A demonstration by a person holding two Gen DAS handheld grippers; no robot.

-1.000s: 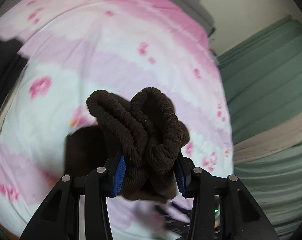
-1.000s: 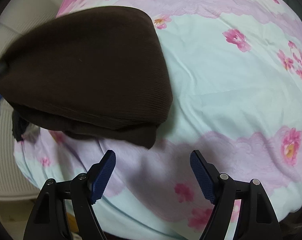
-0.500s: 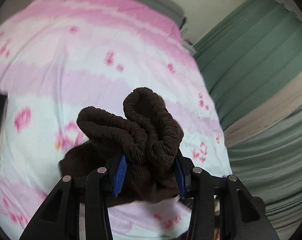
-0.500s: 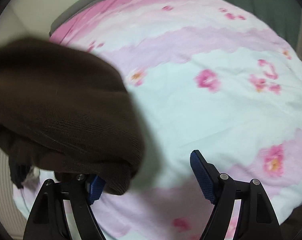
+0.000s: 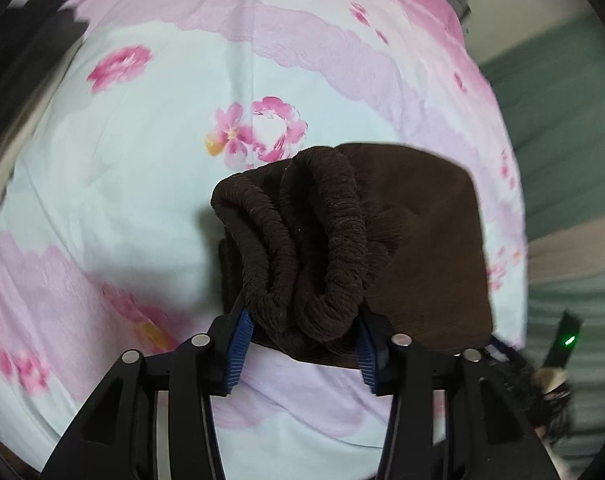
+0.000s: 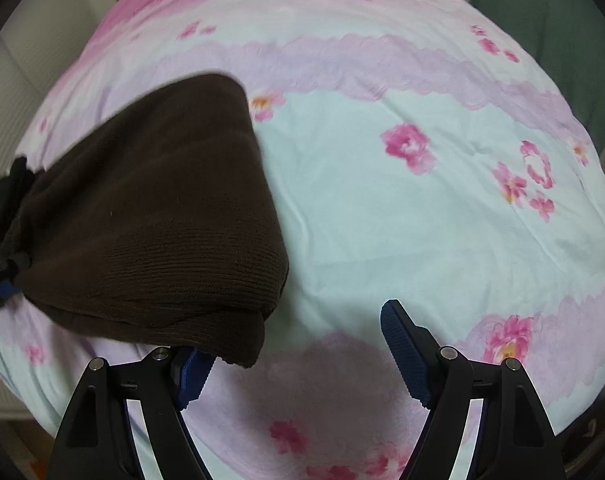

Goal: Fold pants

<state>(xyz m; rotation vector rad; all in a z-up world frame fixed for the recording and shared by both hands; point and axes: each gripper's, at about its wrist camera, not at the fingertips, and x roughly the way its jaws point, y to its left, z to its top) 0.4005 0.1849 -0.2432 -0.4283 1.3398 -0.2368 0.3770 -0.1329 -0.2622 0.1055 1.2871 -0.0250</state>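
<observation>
The dark brown ribbed pants (image 5: 422,240) lie folded into a thick bundle (image 6: 154,216) over the bed. My left gripper (image 5: 302,344) is shut on the bunched elastic waistband (image 5: 302,240), which sticks up between the blue pads. In the right wrist view the left gripper shows at the far left edge (image 6: 0,276), pinching the bundle's end. My right gripper (image 6: 298,356) is open and empty; its left pad (image 6: 192,376) sits under the bundle's near corner, without gripping it.
The bed is covered by a floral sheet in pale blue and pink (image 6: 422,200). Green curtains (image 5: 574,160) hang at the right. A dark blurred object (image 5: 26,56) lies at the upper left of the left wrist view.
The left gripper has swung the held waistband and lowered the bundle toward the sheet. In the right wrist view the bundle has moved back to the left, uncovering more of the left pad.
</observation>
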